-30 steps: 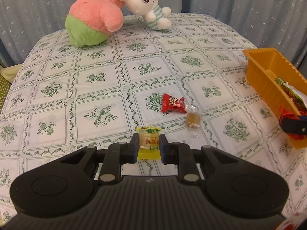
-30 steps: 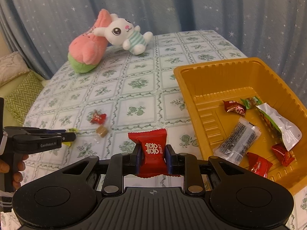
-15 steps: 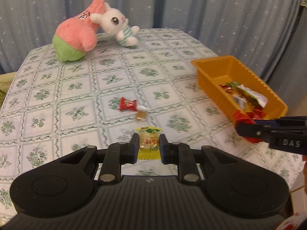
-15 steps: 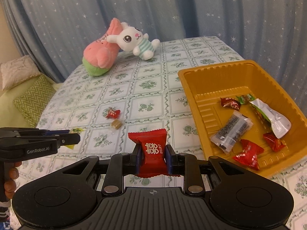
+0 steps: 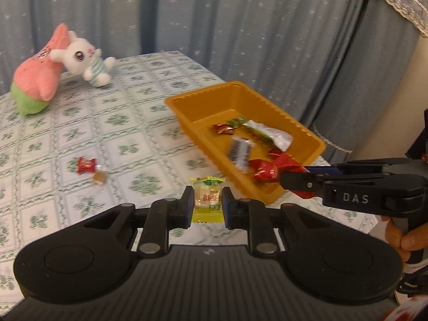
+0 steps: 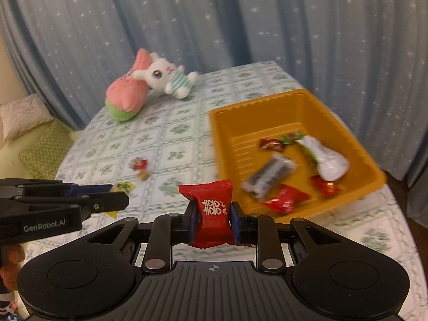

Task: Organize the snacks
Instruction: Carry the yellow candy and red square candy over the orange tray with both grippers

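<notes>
My left gripper (image 5: 207, 204) is shut on a yellow snack packet (image 5: 206, 197), held above the tablecloth just left of the orange tray (image 5: 187, 112). My right gripper (image 6: 213, 215) is shut on a red candy packet (image 6: 212, 208) with white characters, near the tray's (image 6: 222, 139) front left corner. Each gripper shows in the other's view: the right one (image 5: 289, 180) at the tray's near end, the left one (image 6: 117, 195) at the left. Several wrapped snacks lie in the tray. A small red candy (image 5: 86, 165) and a brown candy (image 5: 99, 178) lie on the cloth.
A pink and green plush (image 5: 34, 80) and a white rabbit plush (image 5: 85, 61) sit at the table's far end. Blue star-patterned curtains hang behind. Cushions (image 6: 42, 147) lie left of the table. A hand (image 5: 406, 238) grips the right tool.
Both grippers rose and pulled back, each keeping its packet. The left one swung right toward the tray, which now shows whole in its view.
</notes>
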`<state>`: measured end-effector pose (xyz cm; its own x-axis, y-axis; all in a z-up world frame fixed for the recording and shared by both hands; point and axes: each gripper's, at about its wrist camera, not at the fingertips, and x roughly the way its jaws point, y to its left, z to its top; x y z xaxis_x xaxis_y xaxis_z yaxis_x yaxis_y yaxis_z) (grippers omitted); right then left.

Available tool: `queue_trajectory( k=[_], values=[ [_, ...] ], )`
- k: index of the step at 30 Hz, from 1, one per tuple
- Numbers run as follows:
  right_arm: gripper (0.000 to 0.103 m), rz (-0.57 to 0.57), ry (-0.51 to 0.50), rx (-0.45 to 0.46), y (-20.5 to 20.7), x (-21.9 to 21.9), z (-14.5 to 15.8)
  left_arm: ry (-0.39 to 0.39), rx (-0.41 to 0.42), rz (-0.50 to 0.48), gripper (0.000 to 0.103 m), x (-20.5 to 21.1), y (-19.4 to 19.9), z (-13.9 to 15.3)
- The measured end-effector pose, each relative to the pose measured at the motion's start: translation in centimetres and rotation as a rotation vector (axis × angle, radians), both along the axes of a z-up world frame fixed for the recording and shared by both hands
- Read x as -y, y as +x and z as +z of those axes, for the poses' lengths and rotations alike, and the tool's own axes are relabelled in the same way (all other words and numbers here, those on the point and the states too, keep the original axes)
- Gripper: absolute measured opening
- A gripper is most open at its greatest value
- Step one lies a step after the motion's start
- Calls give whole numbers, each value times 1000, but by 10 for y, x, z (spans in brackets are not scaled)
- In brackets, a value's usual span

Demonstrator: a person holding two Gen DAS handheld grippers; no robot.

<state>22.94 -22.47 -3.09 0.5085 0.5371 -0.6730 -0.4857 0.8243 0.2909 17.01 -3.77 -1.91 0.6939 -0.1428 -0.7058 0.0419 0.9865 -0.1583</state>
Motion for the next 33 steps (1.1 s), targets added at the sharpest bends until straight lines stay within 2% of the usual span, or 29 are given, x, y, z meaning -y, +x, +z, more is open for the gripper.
queue_trajectory(
  k=[7, 15, 33],
  values=[
    [26, -43, -5, 10, 17, 45, 4, -3, 1, -55, 20, 41, 19, 2],
    [26, -49, -5, 33, 48, 76, 6, 0, -3, -29, 20, 66, 48, -1],
    [26, 44, -10, 44, 122, 68, -9, 62, -37, 110, 20, 74, 122, -21]
  ],
)
